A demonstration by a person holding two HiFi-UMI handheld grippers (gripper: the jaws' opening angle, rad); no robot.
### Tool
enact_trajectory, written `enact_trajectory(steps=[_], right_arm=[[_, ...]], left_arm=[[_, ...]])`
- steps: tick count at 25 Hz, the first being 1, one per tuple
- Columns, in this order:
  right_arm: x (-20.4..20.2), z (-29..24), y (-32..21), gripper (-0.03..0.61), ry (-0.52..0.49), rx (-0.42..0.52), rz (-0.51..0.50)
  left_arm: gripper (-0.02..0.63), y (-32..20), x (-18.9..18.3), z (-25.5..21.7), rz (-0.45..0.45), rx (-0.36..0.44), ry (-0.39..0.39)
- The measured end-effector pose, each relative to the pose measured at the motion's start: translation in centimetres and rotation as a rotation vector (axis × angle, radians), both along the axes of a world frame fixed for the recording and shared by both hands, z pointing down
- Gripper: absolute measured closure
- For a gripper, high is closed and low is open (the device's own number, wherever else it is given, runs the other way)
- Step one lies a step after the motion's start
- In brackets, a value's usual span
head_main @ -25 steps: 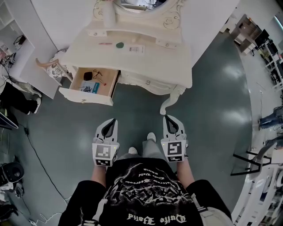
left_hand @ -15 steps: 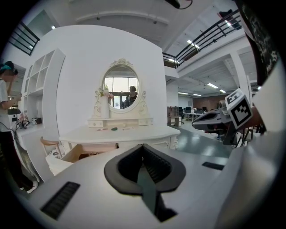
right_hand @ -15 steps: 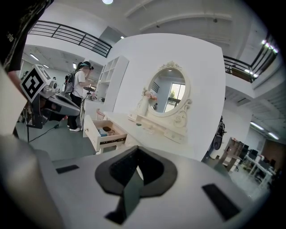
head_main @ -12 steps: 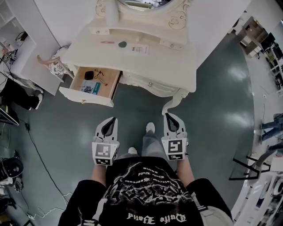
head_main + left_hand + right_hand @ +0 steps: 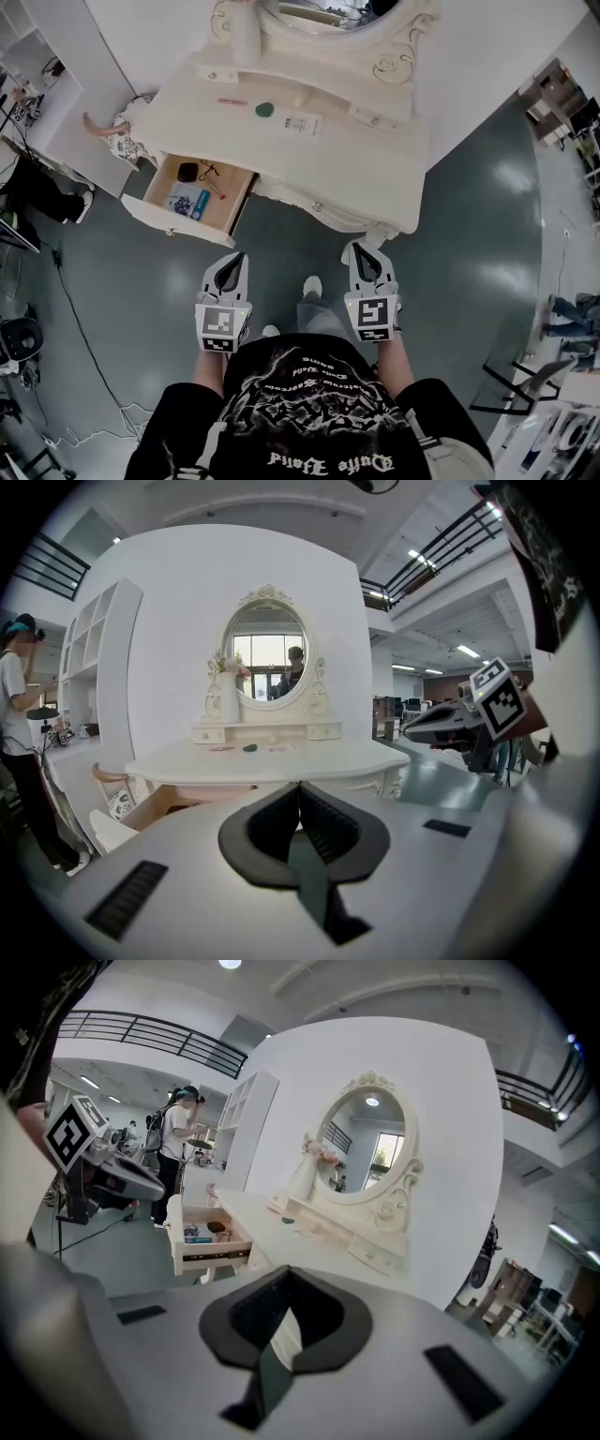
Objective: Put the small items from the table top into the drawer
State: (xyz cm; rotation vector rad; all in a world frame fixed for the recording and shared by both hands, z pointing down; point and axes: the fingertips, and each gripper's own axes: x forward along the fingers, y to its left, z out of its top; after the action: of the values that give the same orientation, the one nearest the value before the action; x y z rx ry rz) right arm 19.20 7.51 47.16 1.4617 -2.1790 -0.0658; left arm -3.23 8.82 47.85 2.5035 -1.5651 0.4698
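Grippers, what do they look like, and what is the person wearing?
Both the left gripper and right gripper are pale grey shells with black ribbed fingers and a black-and-white marker cube. The person wears a black printed T-shirt.

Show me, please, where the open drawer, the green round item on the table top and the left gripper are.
open drawer [image 5: 187, 228]: head view, on its white front panel.
green round item [image 5: 265, 110]: head view, on its middle.
left gripper [image 5: 240, 255]: head view, at its closed fingertips.

Pink stick [image 5: 232, 101], green disc [image 5: 264, 110] and white card [image 5: 302, 121] lie on the table top [image 5: 356, 173]; the drawer [image 5: 178, 222] stands open.
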Motion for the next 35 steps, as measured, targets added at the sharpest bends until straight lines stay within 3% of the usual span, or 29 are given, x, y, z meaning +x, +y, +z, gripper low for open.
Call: enact_trajectory(steps=[20,35], right_arm=[[5.9,-0.6,-10.5,0.569,-0.043,0.007,-0.115],[7.3,1.5,-13.8,0.569,-0.046,-0.052,-0.187]], left_arm=[[0.598,-8.2,7.0,-1.3,-0.110,0.021,-0.003],[0.598,-11.2,9.5,-0.6,-0.162,0.014,-0.005]])
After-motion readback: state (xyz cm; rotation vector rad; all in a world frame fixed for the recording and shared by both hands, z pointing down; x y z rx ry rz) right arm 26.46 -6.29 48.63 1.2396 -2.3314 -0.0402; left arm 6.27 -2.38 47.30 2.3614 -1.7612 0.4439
